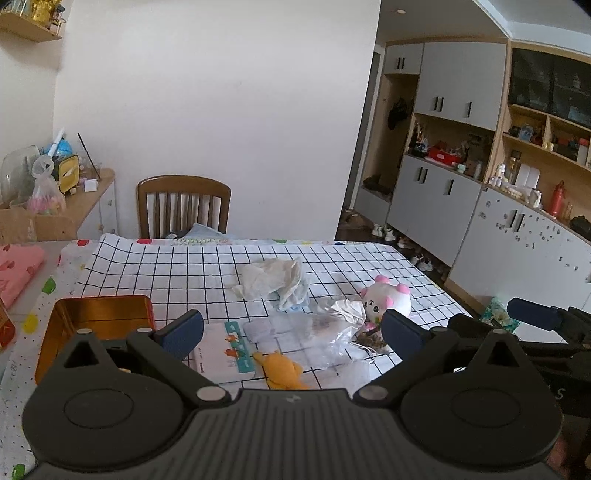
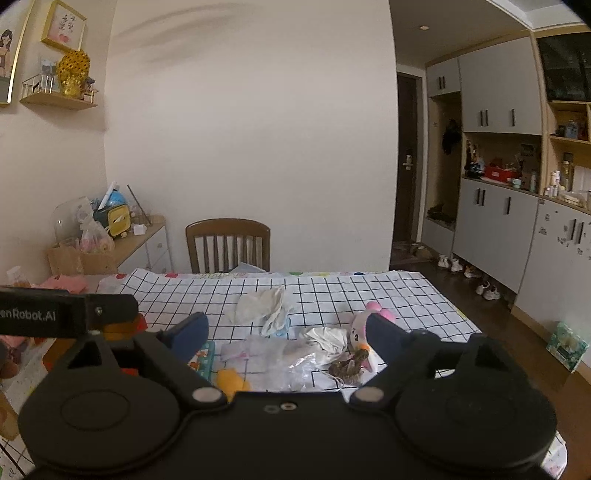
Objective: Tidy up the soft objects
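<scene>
Meanwhile both hand-held grippers, left (image 1: 291, 330) and right (image 2: 286, 332), gape empty; yellow plush (image 1: 282, 371) lies lengthwise toward them.

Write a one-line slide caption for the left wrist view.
Open left claw above checked tablecloth strewn with plush toys, cloths, plastic bag.

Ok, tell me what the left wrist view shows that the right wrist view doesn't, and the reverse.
Only the left wrist view shows the open gold tin in full and the small book beside it. Only the right wrist view shows the framed pictures and the dark door. Both show the checked cloth, crumpled white cloth, pink-eared plush, yellow plush, wooden chair, and both grippers open: left gripper, right gripper.
</scene>
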`<state>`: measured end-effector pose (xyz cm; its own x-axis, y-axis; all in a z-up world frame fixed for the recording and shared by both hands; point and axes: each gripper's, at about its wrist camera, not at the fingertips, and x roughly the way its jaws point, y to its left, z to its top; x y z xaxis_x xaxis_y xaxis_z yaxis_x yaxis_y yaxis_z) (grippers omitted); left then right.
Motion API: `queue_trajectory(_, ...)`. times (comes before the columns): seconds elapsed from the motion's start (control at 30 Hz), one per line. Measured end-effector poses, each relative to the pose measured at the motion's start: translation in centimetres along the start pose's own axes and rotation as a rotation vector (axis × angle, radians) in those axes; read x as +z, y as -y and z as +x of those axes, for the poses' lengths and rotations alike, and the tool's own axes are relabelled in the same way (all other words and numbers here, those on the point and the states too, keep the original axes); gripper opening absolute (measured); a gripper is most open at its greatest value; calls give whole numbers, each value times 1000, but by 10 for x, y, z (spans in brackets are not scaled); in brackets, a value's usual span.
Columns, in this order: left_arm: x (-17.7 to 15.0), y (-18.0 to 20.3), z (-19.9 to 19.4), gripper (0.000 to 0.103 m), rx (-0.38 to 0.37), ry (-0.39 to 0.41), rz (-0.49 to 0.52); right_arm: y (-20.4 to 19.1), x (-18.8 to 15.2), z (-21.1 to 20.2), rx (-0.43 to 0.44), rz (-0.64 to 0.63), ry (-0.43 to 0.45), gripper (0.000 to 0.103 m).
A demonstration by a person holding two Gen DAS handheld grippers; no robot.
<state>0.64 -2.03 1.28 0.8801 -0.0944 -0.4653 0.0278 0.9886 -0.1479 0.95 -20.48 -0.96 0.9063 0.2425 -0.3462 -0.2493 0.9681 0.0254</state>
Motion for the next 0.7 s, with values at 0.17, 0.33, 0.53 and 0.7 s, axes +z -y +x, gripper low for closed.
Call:
queue_trajectory(0.17, 4, 12, 14, 103, 24, -13, 8, 14, 2, 12, 32, -1, -9, 91)
queue_trajectory(0.33, 5, 18, 28, 103, 40, -28, -4, 29, 2, 26, 73, -4, -26, 91)
queue_trajectory(0.53, 5, 25, 48, 103, 99, -54, -22, 47, 2, 47, 90, -14, -57, 92)
queue_trajectory(0.7, 7, 31, 63, 103, 135, -59, -27, 66, 1, 68, 130, 5, -106, 93)
